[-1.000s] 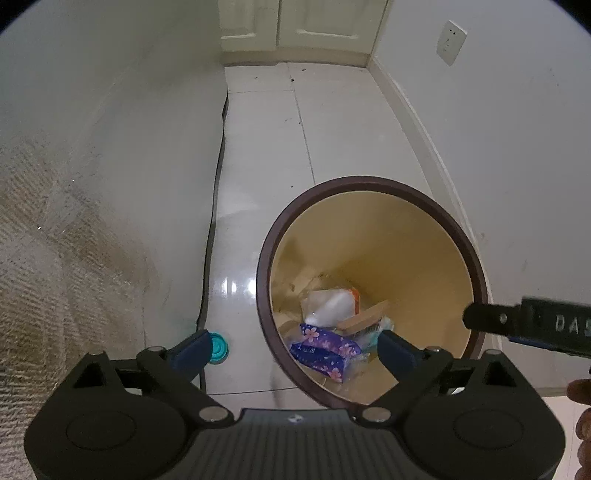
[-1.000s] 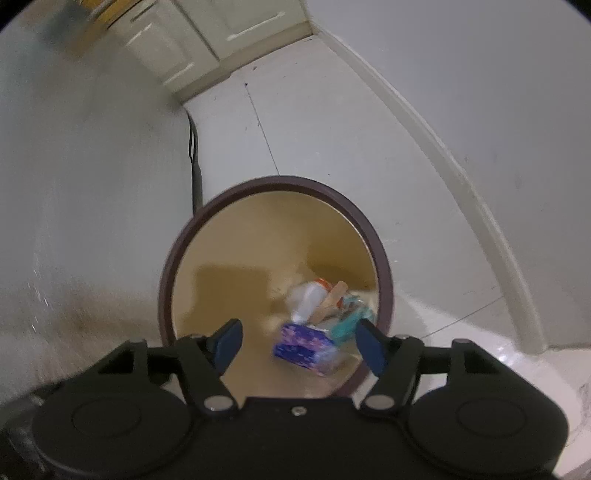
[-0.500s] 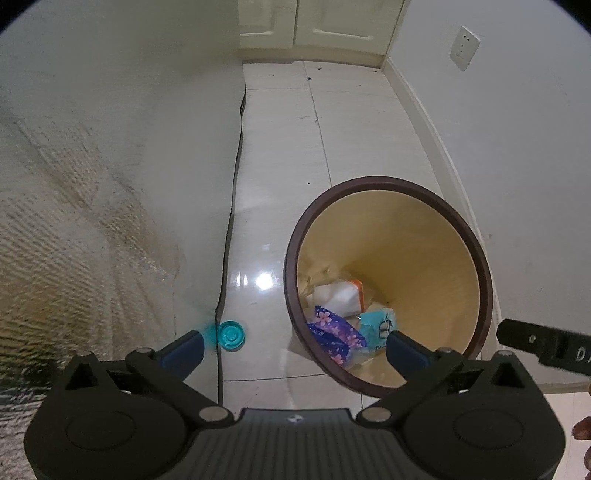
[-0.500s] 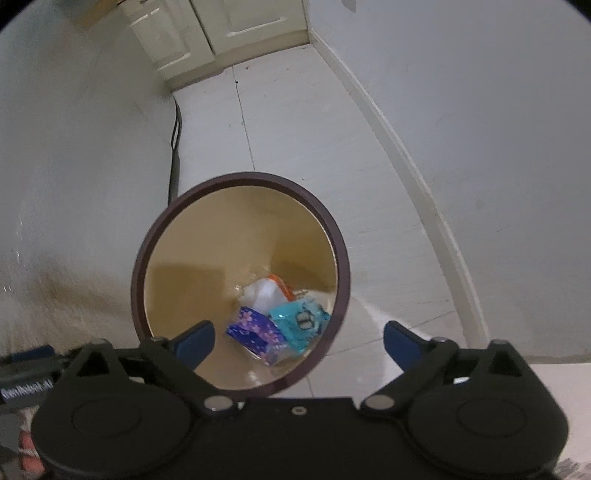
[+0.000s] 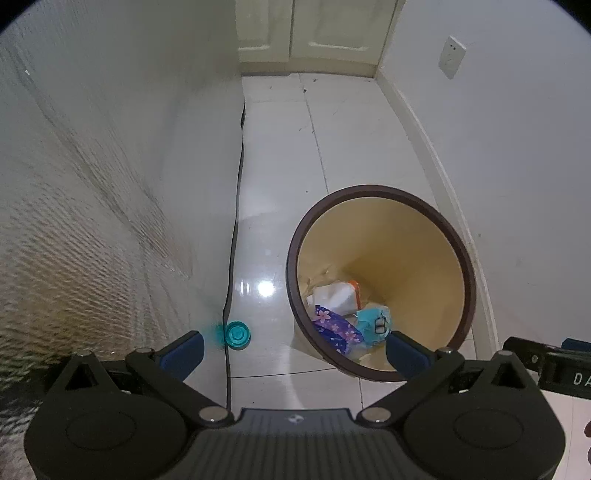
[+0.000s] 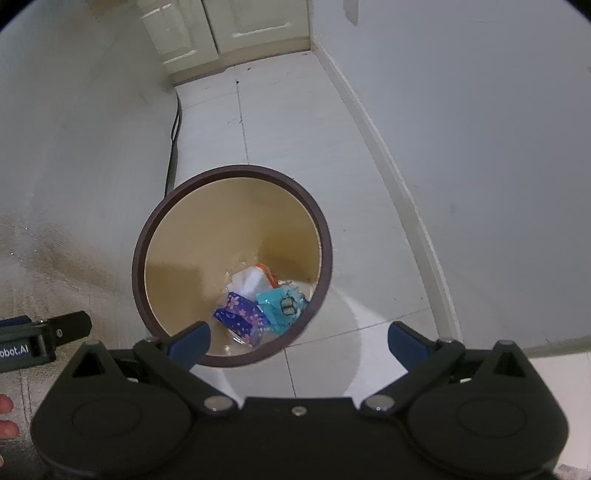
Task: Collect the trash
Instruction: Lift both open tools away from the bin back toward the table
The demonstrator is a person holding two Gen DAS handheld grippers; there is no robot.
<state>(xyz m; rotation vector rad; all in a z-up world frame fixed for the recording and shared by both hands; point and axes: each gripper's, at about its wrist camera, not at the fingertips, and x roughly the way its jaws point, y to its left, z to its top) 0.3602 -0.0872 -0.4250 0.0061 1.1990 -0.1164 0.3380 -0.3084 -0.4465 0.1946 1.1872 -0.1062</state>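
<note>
Here, at the left of the scene, a pale textured surface (image 5: pixel 85 229) rose beside the floor, and a dark cable (image 5: pixel 236 236) ran along its foot. Just next to that cable a small teal cap (image 5: pixel 238 334) lay on the white tiled floor (image 5: pixel 280 147), outside the bin, so it was probably the trash not yet collected. The left gripper (image 5: pixel 293 349) hung above this spot with its fingers spread wide and nothing between them, and its jaws had just been opening. To the right stood the round bin (image 5: pixel 467 266) with a dark rim and yellow inside; a purple flowered packet (image 5: pixel 334 325), a light blue wrapper (image 5: pixel 375 321) and a white piece with orange edge (image 5: pixel 338 295) lay at its bottom, I think dropped there. The right gripper (image 6: pixel 297 341) pointed down over the bin, fingers also wide and empty, jaws just opened. Further right a white wall (image 5: pixel 517 166) with a socket (image 5: pixel 451 57) closed the narrow room, and pale cabinet doors (image 5: pixel 314 29) stood at the far end.
</note>
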